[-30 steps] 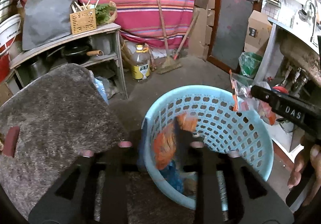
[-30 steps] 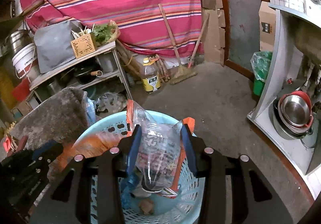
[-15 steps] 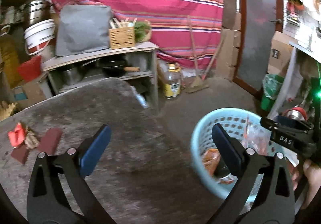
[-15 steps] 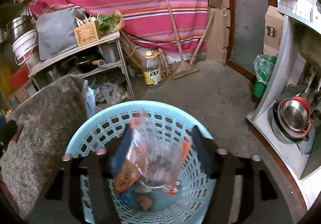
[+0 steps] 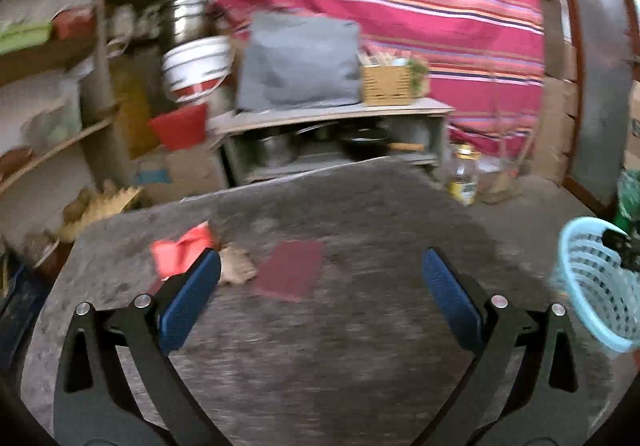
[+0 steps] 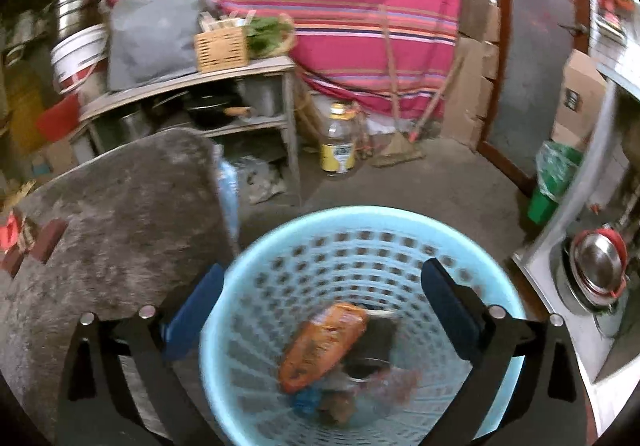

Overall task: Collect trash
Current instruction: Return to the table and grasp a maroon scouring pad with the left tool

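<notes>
The light blue basket (image 6: 360, 230) sits under my right gripper (image 6: 320, 298), which is open and empty above it. Inside lie an orange wrapper (image 6: 320, 346), a clear bag (image 6: 384, 386) and other scraps. My left gripper (image 5: 320, 286) is open and empty over the grey rug-covered table (image 5: 360, 346). On the rug ahead lie a dark red flat piece (image 5: 292, 272), a red crumpled wrapper (image 5: 180, 250) and a brown scrap (image 5: 236, 266). The basket shows at the right edge of the left wrist view (image 5: 592, 286).
A shelf unit (image 5: 340, 118) with pots, a grey bag and a woven box stands behind the table. An oil bottle (image 6: 338, 146) and brooms stand on the floor by the striped curtain. A green bin (image 6: 552, 182) and steel bowls (image 6: 596, 266) are at the right.
My right gripper opened and the clear bag fell into the basket. My left gripper swung left from the basket, opened, and now faces the trash on the rug.
</notes>
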Tool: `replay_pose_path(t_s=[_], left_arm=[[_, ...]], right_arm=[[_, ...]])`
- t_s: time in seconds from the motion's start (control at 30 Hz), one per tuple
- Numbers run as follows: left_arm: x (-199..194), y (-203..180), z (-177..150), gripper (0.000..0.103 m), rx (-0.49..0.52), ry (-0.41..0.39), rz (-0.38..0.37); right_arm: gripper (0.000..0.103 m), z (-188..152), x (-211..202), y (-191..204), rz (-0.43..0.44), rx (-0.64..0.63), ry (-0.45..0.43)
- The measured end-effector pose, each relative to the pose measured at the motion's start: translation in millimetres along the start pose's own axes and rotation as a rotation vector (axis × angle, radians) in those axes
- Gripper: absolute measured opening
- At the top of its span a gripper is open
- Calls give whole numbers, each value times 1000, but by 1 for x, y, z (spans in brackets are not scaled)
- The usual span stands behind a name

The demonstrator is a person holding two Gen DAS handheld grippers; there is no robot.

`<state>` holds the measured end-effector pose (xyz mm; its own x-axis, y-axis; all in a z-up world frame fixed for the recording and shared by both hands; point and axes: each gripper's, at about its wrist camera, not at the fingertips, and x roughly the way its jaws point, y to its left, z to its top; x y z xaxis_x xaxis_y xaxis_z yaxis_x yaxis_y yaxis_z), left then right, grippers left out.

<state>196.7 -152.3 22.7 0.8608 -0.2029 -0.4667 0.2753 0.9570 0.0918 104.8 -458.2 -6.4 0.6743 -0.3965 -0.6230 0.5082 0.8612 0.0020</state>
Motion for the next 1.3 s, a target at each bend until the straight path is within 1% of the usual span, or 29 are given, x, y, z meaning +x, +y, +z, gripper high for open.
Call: replay_pose_path(t_s=[0.07,0.17,0.23,0.3,0.4,0.53,0.67,0.73,0.8,0.93,1.07,1.17,1.23,1.3], left_arm=[[7,23,-2,98,-36,24,10],[16,49,-7,98,-29,49,76],[23,68,-12,98,-45,78,90],[33,89,-19,98,-69,117,100],[43,109,-28,98,-86,163,124],[60,133,-38,98,-105,205,149],[75,147,-38,98,-112,228,139],[86,153,-40,98,-122,254,127],[98,158,-43,98,-135,289,85],[121,162,-46,98,-143,364,29],[137,162,-47,98,-132,407,28],[144,166,-48,97,-147,428,13],[147,166,-49,92,-146,443,-13],[148,165,-48,89,-136,443,-15]], right_arm=[[97,2,1,23,26,-24,-11],[97,2,4,56,64,-54,-17],[97,2,7,77,84,-73,-14],[98,1,10,93,105,-82,-8],[98,-1,16,115,145,-82,13],[98,0,26,140,199,-66,39],[98,0,32,158,209,-70,53],[98,0,35,168,208,-81,60],[98,0,40,177,210,-103,69],[98,1,53,191,196,-121,96],[98,0,60,204,201,-129,112],[98,-1,63,215,200,-140,117],[98,-2,66,222,207,-147,126],[98,-3,66,230,209,-156,130]])
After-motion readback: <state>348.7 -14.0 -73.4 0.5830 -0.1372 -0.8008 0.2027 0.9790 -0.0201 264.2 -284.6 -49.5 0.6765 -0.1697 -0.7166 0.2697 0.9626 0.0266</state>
